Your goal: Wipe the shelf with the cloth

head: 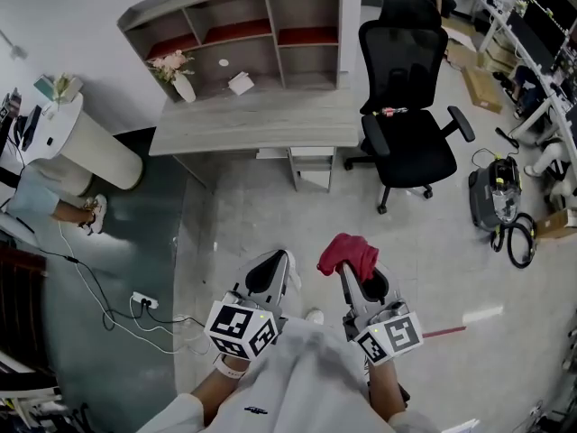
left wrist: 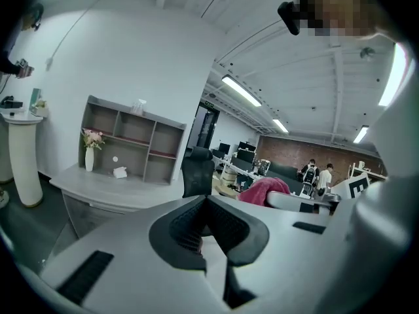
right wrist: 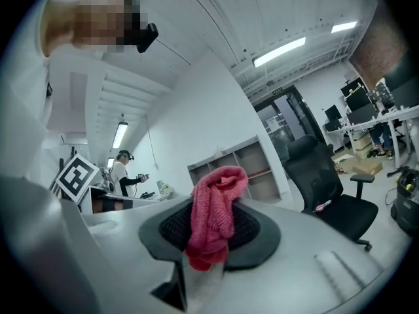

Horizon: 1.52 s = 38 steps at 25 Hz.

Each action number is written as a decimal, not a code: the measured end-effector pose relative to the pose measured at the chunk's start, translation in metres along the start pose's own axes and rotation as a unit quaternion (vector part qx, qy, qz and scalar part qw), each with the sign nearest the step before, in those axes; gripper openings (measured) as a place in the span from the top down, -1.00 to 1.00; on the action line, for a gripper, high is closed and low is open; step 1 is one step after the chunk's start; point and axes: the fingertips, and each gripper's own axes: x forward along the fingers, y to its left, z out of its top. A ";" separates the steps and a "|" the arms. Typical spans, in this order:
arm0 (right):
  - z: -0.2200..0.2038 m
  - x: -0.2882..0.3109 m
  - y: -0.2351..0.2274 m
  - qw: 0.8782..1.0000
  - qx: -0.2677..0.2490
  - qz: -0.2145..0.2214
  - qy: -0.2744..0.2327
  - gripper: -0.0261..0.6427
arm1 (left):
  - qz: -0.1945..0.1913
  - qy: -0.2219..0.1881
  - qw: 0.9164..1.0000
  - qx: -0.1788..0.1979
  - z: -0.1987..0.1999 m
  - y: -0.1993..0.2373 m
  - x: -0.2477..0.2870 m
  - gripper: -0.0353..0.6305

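Left gripper view shows left gripper (left wrist: 207, 201) jaws together, empty; right gripper (right wrist: 208, 231) jaws pinch cloth (right wrist: 219, 191).

I see my right gripper (right wrist: 209, 237) with its jaws clamped on the red cloth (right wrist: 215, 205), which bunches upward between them. Beyond it the shelf (right wrist: 243, 165) stands at twelve o'clock, a black office chair (right wrist: 325, 175) at three, and what seems a standing person (right wrist: 122, 170) at nine.

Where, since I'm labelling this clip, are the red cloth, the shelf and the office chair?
red cloth (right wrist: 213, 214), right gripper view, middle of the bunched fabric.
shelf (head: 236, 32), head view, bare middle board.
office chair (head: 415, 156), head view, centre of the seat.
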 end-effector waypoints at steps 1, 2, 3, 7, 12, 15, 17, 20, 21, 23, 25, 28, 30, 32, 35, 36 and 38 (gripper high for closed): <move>0.002 0.009 -0.002 1.000 -0.001 0.000 0.000 0.61 | -0.001 0.001 1.000 -0.004 0.002 0.006 0.006 0.87; 0.005 0.018 -0.003 1.000 -0.001 -0.001 -0.001 0.61 | -0.003 0.000 1.000 -0.006 0.006 0.012 0.011 0.87; 0.007 0.028 -0.005 1.000 -0.002 -0.002 -0.001 0.61 | -0.005 -0.003 1.000 -0.007 0.012 0.017 0.016 0.88; 0.018 0.076 -0.011 1.000 -0.011 -0.004 0.001 0.61 | -0.008 -0.018 1.000 -0.017 0.037 0.050 0.036 0.88; 0.035 0.146 -0.017 1.000 -0.012 -0.017 -0.001 0.61 | -0.007 -0.028 0.999 -0.018 0.077 0.110 0.063 0.88; 0.041 0.192 -0.017 1.000 -0.017 -0.020 0.000 0.61 | -0.006 -0.042 0.999 -0.023 0.101 0.151 0.076 0.88; 0.040 0.222 -0.017 1.000 -0.023 -0.021 0.004 0.60 | -0.006 -0.043 0.999 -0.028 0.110 0.176 0.087 0.88; 0.037 0.258 -0.015 0.999 -0.025 -0.021 0.006 0.61 | -0.012 -0.041 0.998 -0.038 0.117 0.200 0.100 0.88; 0.038 0.267 -0.014 0.999 -0.027 -0.019 0.007 0.61 | -0.017 -0.042 0.998 -0.044 0.120 0.205 0.104 0.88; 0.039 0.283 -0.013 0.999 -0.033 -0.015 0.011 0.61 | -0.027 -0.047 0.997 -0.055 0.127 0.213 0.112 0.88; 0.038 0.296 -0.015 0.999 -0.038 -0.014 0.019 0.60 | -0.030 -0.049 0.997 -0.054 0.133 0.221 0.121 0.88; 0.036 0.308 -0.019 0.998 -0.041 -0.020 0.032 0.60 | -0.029 -0.046 0.997 -0.062 0.135 0.233 0.129 0.88; 0.037 0.315 -0.026 0.998 -0.042 -0.024 0.036 0.61 | -0.029 -0.042 0.996 -0.067 0.136 0.238 0.136 0.88; 0.036 0.325 -0.035 0.998 -0.039 -0.027 0.036 0.60 | -0.027 -0.040 0.997 -0.068 0.136 0.244 0.145 0.87; 0.031 0.341 -0.048 0.998 -0.029 -0.027 0.038 0.60 | -0.019 -0.031 0.997 -0.071 0.134 0.256 0.160 0.88; 0.030 0.347 -0.053 0.999 -0.027 -0.025 0.039 0.60 | -0.017 -0.030 0.997 -0.071 0.136 0.259 0.166 0.88; 0.032 0.362 -0.066 0.999 -0.021 -0.019 0.039 0.60 | -0.013 -0.029 0.997 -0.068 0.143 0.263 0.183 0.88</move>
